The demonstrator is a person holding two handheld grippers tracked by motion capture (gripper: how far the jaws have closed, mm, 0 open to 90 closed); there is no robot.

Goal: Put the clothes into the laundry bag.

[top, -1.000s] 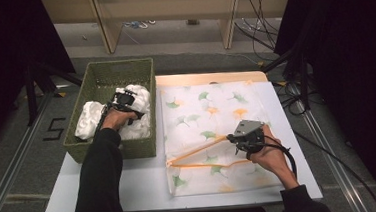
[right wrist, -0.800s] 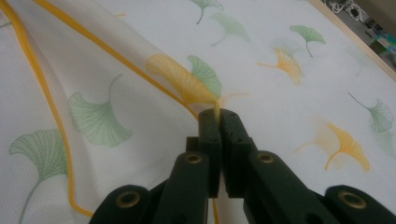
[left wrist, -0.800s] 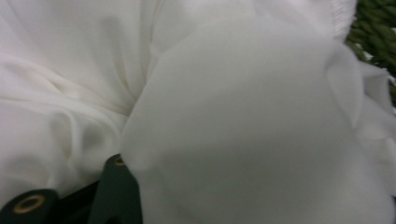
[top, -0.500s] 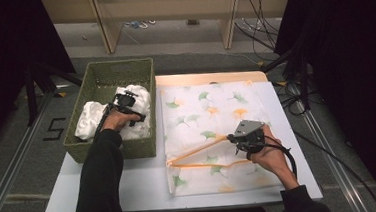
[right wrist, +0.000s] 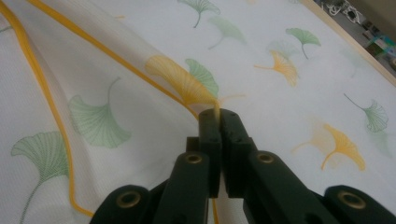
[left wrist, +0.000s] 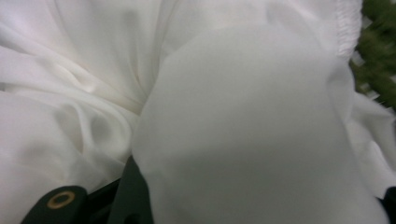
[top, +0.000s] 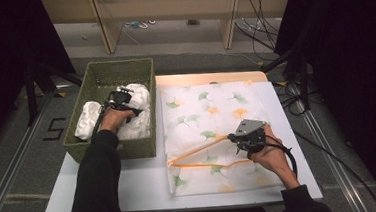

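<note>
Vs. the earlier high-view frames, little has shifted: both hands sit in about the same spots. The left gripper [top: 123, 101] is in the green woven basket [top: 77, 131], down in the crumpled white cloth [top: 138, 97]; its jaws have just been closing, w/ a big fold of that cloth between them. The right gripper [top: 237, 138] keeps its place over the sheer ginkgo-leaf-print fabric w/ orange trim [top: 211, 109], which lies spread on the white tabletop [top: 131, 182] just beside the basket.

The left gripper view gives what the high view can't: white cloth [left wrist: 243, 126] bulging right up between the black jaws, basket weave at the far edge. Whether the pads actually press on it can't be told. The right gripper view shows the right gripper [right wrist: 219, 116] pressed together, pinching the fabric's [right wrist: 261, 93] orange-trimmed edge, lifting it off the layer below; from above that reads only as a raised orange line running left from the gripper.
</note>
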